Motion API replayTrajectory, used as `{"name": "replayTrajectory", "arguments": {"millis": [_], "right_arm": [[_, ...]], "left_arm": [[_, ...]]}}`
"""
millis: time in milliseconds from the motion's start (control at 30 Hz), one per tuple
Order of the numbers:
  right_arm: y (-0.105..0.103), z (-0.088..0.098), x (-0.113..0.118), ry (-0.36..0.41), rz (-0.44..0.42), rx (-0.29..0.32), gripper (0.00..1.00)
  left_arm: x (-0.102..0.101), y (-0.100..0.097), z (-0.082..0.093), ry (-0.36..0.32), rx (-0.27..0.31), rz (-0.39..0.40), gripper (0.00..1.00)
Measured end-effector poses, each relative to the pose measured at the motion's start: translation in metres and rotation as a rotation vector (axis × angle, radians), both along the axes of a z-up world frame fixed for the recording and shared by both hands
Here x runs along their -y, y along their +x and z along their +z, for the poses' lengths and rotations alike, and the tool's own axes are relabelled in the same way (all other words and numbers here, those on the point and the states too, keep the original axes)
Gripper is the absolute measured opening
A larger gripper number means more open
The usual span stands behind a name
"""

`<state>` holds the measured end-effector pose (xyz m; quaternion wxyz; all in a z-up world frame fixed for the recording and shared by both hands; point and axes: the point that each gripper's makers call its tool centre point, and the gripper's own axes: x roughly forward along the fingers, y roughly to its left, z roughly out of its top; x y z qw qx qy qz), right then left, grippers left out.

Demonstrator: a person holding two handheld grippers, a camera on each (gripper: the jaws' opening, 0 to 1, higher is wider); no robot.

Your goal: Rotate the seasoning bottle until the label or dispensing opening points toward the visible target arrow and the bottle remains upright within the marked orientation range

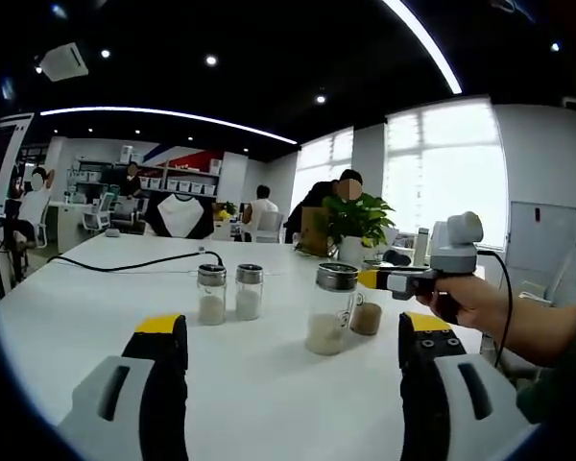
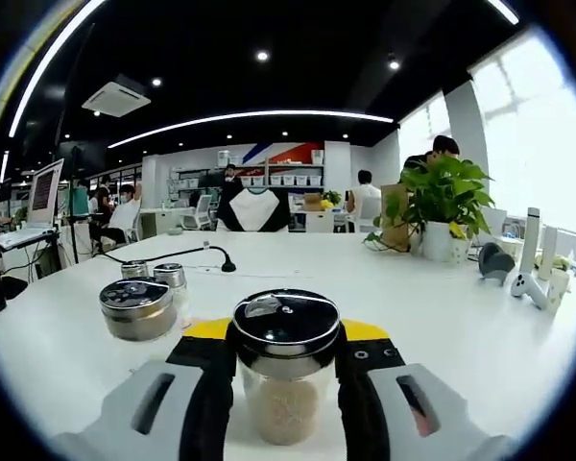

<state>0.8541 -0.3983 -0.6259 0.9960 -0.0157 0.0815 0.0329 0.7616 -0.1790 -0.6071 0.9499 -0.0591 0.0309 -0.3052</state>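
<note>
Yellow tips top the black jaws of the right gripper (image 2: pixel 285 384), and in the right gripper view those jaws squeeze a glass bottle (image 2: pixel 285 370) from both sides. The bottle stands straight up on the white table (image 2: pixel 442 298). It has a shiny round metal lid and pale grains in the bottom half. Just to its left sits a jar (image 2: pixel 137 309) with the same kind of lid, and two small shakers (image 2: pixel 171 279) stand behind that.

In the left gripper view, the left gripper (image 1: pixel 293 370) has its jaws wide apart, holding nothing, low over the table (image 1: pixel 96 288). Past it, a hand (image 1: pixel 475 300) holds the right gripper (image 1: pixel 370 279) against the bottle (image 1: pixel 363 309), which has brownish grains in it. The jar (image 1: pixel 330 309) stands just in front, with pale grains at the bottom. Two shakers (image 1: pixel 228 293) to the left hold white powder. A black cable (image 1: pixel 125 263) lies across the table, and a leafy green plant (image 1: pixel 355 219) sits in a white pot farther back.
</note>
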Motion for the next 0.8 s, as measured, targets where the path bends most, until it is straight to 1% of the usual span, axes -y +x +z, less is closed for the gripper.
{"name": "replayTrajectory", "arguments": {"millis": [67,167,267,500,667,800], "right_arm": [[-0.0006,-0.0001,-0.0001,0.002,-0.004,0.003,0.39],[-0.0016,-0.0002,-0.0002,-0.004,-0.023,0.006,0.39],[-0.0015,-0.0001,0.0008,0.000,-0.023,0.013,0.39],[-0.0013,0.0001,0.0000,0.003,-0.005,0.020,0.39],[-0.0007,0.0001,-0.0002,0.003,0.005,0.015,0.39],[-0.0014,0.0001,-0.0007,0.005,0.021,0.012,0.39]], "left_arm": [[0.0001,0.0011,-0.0001,0.034,0.010,0.007,0.96],[0.0000,0.0014,0.0021,0.022,0.013,0.008,0.95],[-0.0018,0.0019,0.0034,0.026,0.018,0.016,0.94],[-0.0014,0.0007,0.0007,0.021,0.009,0.015,0.94],[0.0012,-0.0004,-0.0002,0.025,0.007,0.009,0.94],[-0.0005,-0.0008,0.0008,0.024,0.009,0.013,0.94]]}}
